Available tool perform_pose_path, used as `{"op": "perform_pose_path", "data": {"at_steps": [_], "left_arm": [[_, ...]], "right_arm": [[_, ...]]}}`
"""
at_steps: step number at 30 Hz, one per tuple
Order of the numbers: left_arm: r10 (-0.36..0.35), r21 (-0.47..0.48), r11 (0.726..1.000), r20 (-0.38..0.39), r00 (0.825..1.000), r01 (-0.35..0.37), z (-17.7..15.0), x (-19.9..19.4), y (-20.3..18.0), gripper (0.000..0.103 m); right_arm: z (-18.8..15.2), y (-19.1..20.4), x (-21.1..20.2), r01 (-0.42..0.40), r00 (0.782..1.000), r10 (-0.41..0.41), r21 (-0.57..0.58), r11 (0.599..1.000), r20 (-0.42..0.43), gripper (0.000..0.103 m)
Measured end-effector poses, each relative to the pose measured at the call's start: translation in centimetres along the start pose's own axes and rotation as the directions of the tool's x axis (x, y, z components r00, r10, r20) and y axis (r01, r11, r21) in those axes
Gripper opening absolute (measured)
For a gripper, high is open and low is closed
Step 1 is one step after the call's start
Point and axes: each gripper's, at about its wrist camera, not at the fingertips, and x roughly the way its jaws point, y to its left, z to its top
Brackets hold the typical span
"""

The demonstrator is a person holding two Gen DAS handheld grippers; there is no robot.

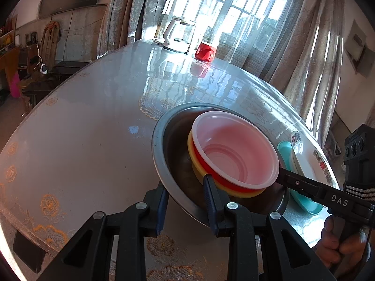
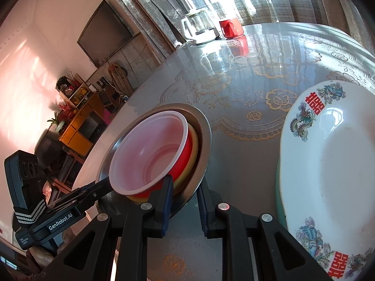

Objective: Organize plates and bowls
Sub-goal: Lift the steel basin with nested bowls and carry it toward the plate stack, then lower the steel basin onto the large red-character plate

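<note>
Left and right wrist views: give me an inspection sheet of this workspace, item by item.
Surface: round table under a glossy floral cover.
Job's things: metal basin holds a red bowl nested in a yellow bowl; white decorated plate lies on a teal plate beside it.
Clutter: white kettle and red mug at the far edge.
Grippers: left tongs straddle the basin's near rim; right tongs straddle its rim on the plates' side. Both look clamped.
Cables: white charger lead on furniture, off the table.
Surroundings: curtained window, wall TV, shelving.
</note>
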Motion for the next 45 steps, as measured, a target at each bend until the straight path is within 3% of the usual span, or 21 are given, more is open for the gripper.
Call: {"op": "perform_pose_path", "data": {"at_steps": [16, 26, 35, 45], "left_arm": [[-0.05, 0.036, 0.998, 0.009, 0.999, 0.05, -0.2, -0.9, -2.2, 0.031], [-0.112, 0.087, 0.99, 0.038, 0.993, 0.108, 1.0, -2.3, -4.8, 0.032], [-0.202, 0.205, 0.961, 0.054, 0.978, 0.187, 3.0, -2.8, -10.6, 0.032], [-0.281, 0.283, 0.919, -0.015, 0.959, 0.274, 3.7, -0.2, -16.8, 0.032]], "right_arm": [[-0.6, -0.9, -2.3, -0.003, 0.999, 0.003, -0.003, 1.0, 0.054, 0.02], [-0.7, -1.6, -5.9, -0.005, 0.991, 0.005, 0.002, 1.0, 0.132, 0.02], [-0.3, -3.4, -11.8, 0.046, 0.966, -0.052, 0.03, 0.998, 0.252, 0.021], [-1.4, -7.3, -16.1, 0.118, 0.931, -0.157, 0.136, 0.984, 0.328, 0.021]]}}
